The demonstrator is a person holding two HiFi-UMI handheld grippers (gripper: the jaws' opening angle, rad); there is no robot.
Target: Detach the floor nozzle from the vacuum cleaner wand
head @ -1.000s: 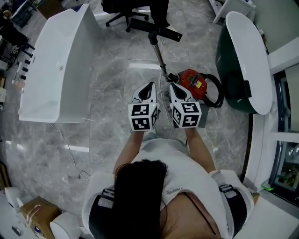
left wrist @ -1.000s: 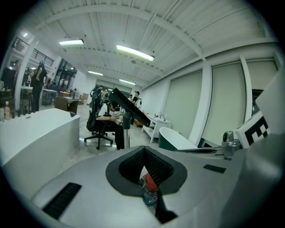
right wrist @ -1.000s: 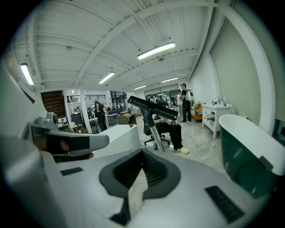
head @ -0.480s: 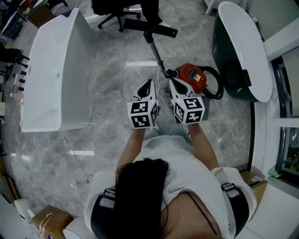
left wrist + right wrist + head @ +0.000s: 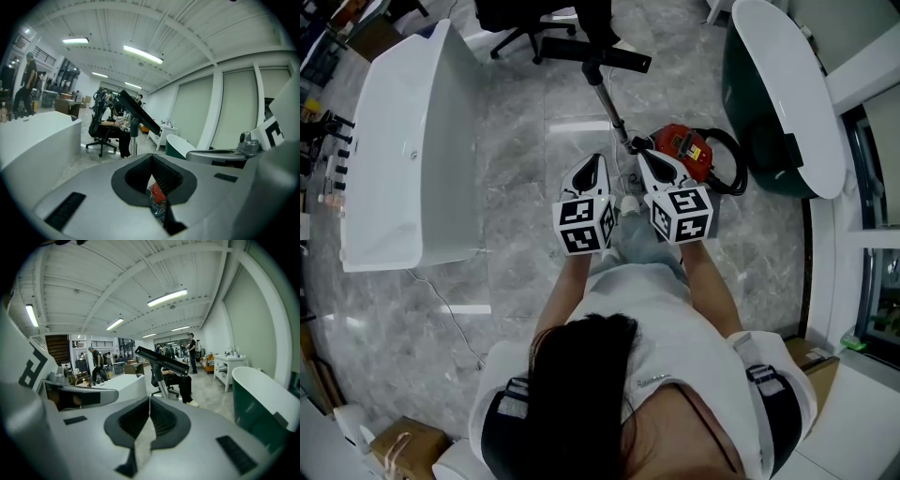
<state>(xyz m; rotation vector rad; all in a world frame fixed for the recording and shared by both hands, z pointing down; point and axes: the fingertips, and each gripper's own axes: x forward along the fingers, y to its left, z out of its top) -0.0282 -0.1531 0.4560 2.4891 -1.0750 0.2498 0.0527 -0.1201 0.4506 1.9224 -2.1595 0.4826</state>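
Partly hidden, wand (image 5: 610, 105) base, behind shut right gripper (image 5: 643, 157)

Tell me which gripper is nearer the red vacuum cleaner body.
Right. In the head view the right gripper points just beside the left edge of the red vacuum cleaner body; the left gripper lies farther left, beyond the right one.

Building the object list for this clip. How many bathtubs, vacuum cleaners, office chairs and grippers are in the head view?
Bathtubs: 2, white bathtub and green-sided bathtub
Vacuum cleaner: 1
Office chair: 1
Grippers: 2, left gripper and right gripper, both shut and empty
Total: 6
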